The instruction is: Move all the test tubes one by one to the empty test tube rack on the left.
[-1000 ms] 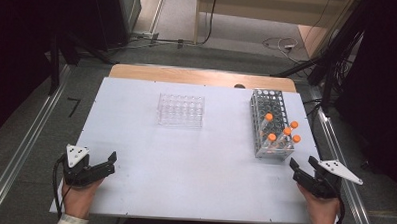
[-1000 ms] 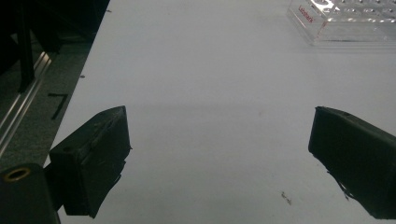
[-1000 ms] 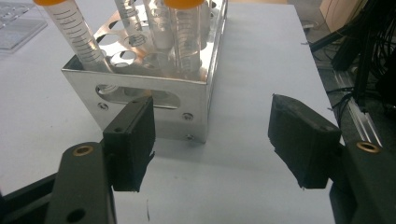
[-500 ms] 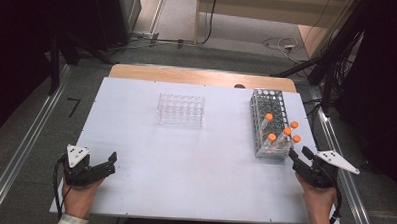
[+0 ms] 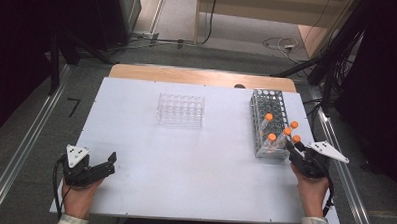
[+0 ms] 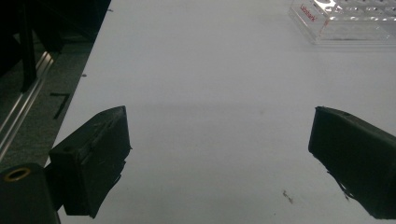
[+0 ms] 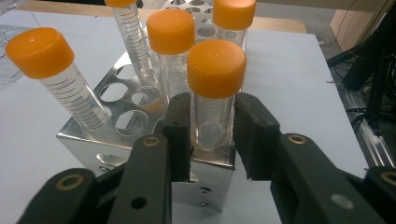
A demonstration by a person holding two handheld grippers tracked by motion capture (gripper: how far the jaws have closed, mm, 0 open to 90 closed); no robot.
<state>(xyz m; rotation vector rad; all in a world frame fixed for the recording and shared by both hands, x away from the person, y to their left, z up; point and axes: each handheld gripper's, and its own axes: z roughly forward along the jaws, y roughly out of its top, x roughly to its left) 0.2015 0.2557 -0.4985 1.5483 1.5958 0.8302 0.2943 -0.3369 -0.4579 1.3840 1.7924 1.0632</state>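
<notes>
Right gripper view: orange-capped tube [image 7: 215, 100] upright between the right gripper [image 7: 212, 126] pads.

Your left gripper [image 5: 104, 165] rests with jaws wide apart; your right gripper [image 7: 212, 126] has just been closing, jaws nearly together.

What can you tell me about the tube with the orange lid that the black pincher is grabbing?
The tube is clear plastic with a round orange screw cap on top. It stands almost upright in a corner hole of the shiny metal rack, at the end nearest the person. The right gripper has just been closing on it, and its two black pads press the tube's sides below the cap.
</notes>
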